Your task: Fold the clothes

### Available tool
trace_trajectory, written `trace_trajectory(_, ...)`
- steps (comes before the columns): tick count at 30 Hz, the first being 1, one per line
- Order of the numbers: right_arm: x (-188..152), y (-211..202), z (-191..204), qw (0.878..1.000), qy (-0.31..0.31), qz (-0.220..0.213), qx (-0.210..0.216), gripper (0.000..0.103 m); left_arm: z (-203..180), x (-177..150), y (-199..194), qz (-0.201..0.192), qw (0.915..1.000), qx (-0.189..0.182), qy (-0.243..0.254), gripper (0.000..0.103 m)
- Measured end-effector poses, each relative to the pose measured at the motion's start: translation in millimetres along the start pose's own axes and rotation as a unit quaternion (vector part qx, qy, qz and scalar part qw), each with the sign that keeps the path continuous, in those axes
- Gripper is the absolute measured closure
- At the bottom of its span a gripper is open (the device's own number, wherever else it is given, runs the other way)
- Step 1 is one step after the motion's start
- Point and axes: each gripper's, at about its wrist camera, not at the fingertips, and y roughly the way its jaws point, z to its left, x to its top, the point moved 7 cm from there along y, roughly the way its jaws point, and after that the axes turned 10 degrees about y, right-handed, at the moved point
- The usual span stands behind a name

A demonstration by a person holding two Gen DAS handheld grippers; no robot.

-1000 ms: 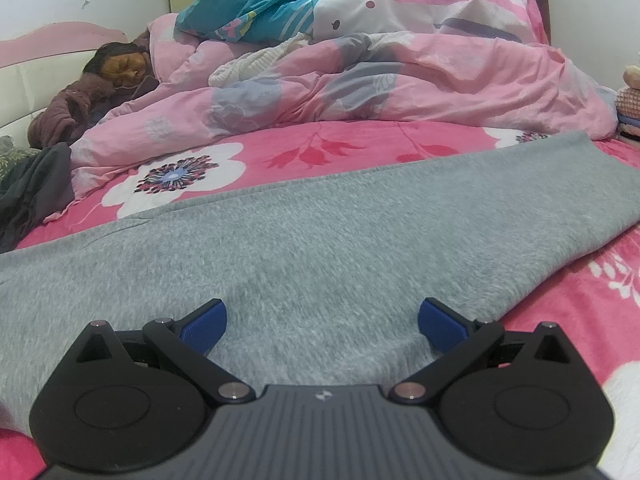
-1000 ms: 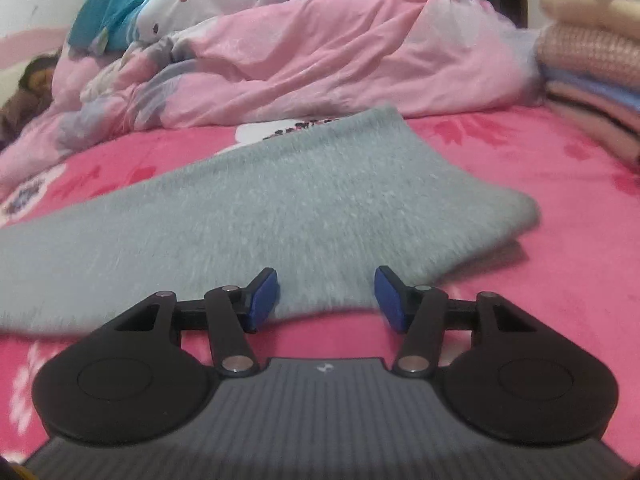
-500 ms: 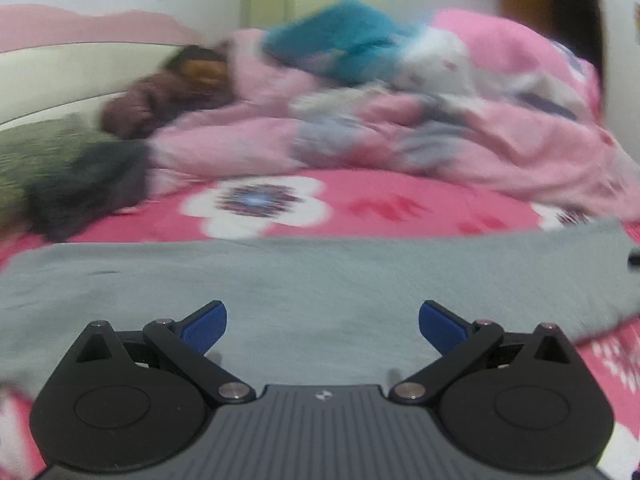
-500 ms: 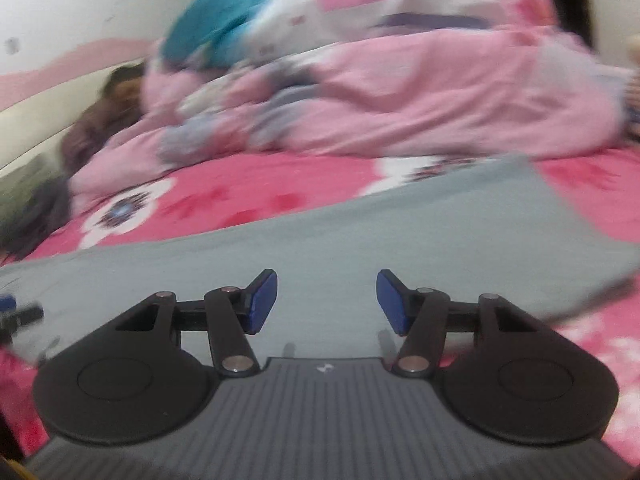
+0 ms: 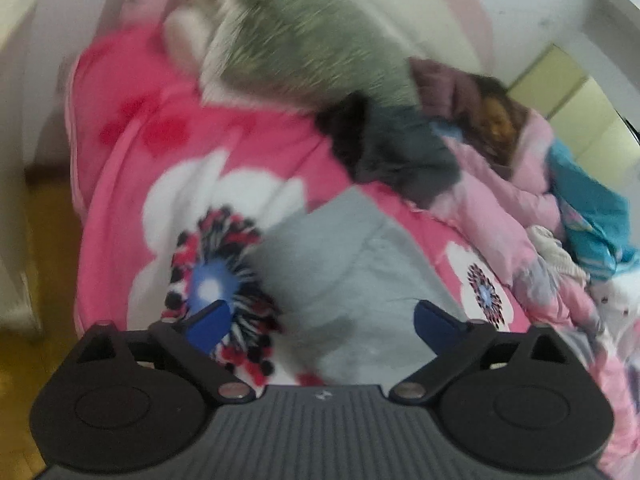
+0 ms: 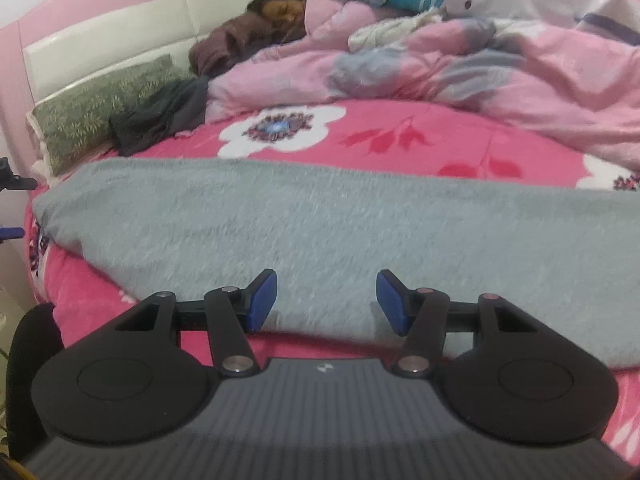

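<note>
Grey fleecy garment lies spread flat across the pink flowered bedspread, running from 9 o'clock to 3 o'clock in my right wrist view. My right fingers stand about half apart just over its near edge, gripping nothing. In my left wrist view, which is tilted and blurred, one end of the same grey garment sits between my left fingers; they are spread wide, have just been closing a little, and do not press on the cloth. At 12 o'clock a green patterned pillow and a dark crumpled garment rest near the headboard. A person lies under a pink duvet at 1 o'clock.
</note>
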Motion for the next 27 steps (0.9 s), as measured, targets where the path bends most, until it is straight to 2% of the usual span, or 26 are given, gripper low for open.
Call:
trace_trajectory(2, -4, 1, 1, 1.0, 0.005, 0.008, -0.004, 0.048, 10, -1, 12, 0.011, 0.9995, -0.011, -0.027, 0.027)
trace_trajectory(5, -8, 2, 2, 1.0, 0.009, 0.016, -0.011, 0.048, 20, -2, 26, 0.017, 0.9974, -0.028, -0.065, 0.039)
trace_trajectory(6, -9, 3, 2, 1.0, 0.009, 0.018, -0.014, 0.048, 20, 0, 29, 0.012, 0.9973, -0.03, -0.065, 0.042)
trace_trajectory(8, -11, 3, 3, 1.0, 0.006, 0.021, -0.019, 0.048, 18, 3, 32, 0.002, 0.998, -0.029, -0.056, 0.057)
trace_trajectory(11, -12, 5, 5, 0.999, 0.004, 0.024, -0.024, 0.048, 10, 14, 26, -0.024, 0.999, -0.035, -0.014, 0.071)
trace_trajectory(12, -12, 6, 6, 0.999, 0.003, 0.025, -0.025, 0.048, 9, 17, 23, -0.03, 0.9985, -0.044, -0.011, 0.071)
trace_trajectory(18, -14, 12, 10, 0.999, -0.005, 0.028, -0.025, 0.048, 34, 14, 43, -0.003, 0.9977, -0.059, -0.034, 0.07)
trace_trajectory(22, -9, 15, 20, 0.999, -0.023, 0.026, -0.013, 0.048, 41, 13, 38, -0.007, 0.9966, -0.076, -0.031, 0.06)
trace_trajectory(24, -4, 18, 26, 0.999, -0.029, 0.021, -0.005, 0.048, 38, 15, 29, -0.024, 0.9983, -0.053, -0.006, 0.053)
trace_trajectory(26, -2, 19, 30, 0.999, -0.033, 0.016, -0.001, 0.048, 30, 18, 12, -0.057, 0.9975, 0.003, 0.042, 0.049)
trace_trajectory(27, -1, 20, 31, 0.999, -0.034, 0.013, 0.0, 0.048, 23, 21, 1, -0.081, 0.9939, 0.028, 0.07, 0.049)
